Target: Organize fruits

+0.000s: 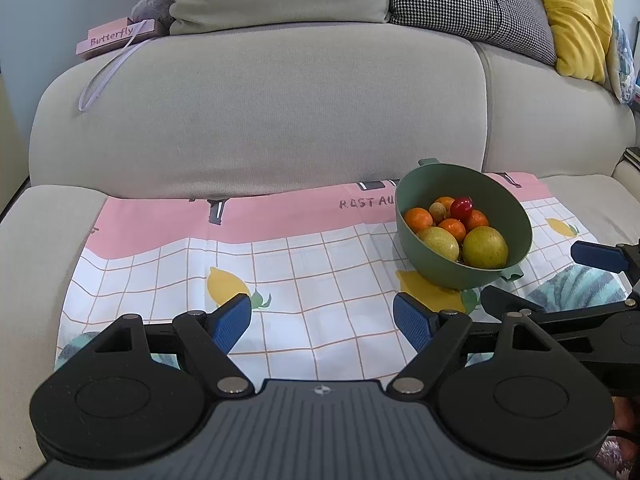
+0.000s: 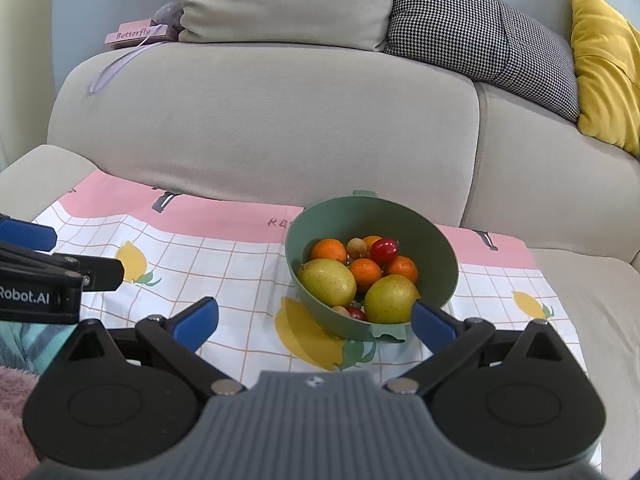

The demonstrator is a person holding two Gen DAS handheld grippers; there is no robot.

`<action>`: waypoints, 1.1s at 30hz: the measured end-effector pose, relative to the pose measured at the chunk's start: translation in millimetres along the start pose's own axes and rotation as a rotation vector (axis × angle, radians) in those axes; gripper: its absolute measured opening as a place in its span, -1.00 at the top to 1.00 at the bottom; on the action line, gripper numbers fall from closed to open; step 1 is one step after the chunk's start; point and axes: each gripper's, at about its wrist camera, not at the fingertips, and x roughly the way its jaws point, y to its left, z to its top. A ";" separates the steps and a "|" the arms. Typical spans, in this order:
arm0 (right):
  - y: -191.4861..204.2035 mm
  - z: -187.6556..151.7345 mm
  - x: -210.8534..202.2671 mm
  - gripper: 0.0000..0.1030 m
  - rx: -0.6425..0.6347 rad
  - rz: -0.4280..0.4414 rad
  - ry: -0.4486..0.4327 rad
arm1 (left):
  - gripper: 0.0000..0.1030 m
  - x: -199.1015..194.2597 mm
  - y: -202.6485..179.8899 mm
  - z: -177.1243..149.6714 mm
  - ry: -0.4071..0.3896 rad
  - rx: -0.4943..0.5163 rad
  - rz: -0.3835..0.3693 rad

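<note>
Both my jaws stand wide apart and hold nothing. My left gripper (image 1: 322, 322) hovers low over the checked cloth (image 1: 304, 264) spread on the sofa seat (image 1: 40, 240), and my right gripper (image 2: 314, 318) sits just short of the green bowl (image 2: 432, 240), which fills the middle of the right wrist view and lies right of centre in the left one. All the fruit I can see is in that bowl: two yellow-green pears (image 2: 328, 282) at the near side, several oranges (image 2: 365, 274) behind them, a red fruit (image 2: 384, 250) on top, and a few small ones tucked at the near rim. The only lemons on the cloth are printed ones; I see no loose fruit there. So the scene fits two readings: the fruit gathered into the bowl as the sorting wants it, or a full bowl waiting to be sorted out onto the cloth. I cannot tell which from here. If a reach into the bowl is called for, my right jaws are nearer, and the round, piled fruit would likely roll against its neighbours when touched.
</note>
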 end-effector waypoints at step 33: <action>-0.2 -1.2 2.9 -0.92 -0.002 0.006 0.007 | -0.83 -2.7 -1.0 -0.7 -0.001 0.000 -0.001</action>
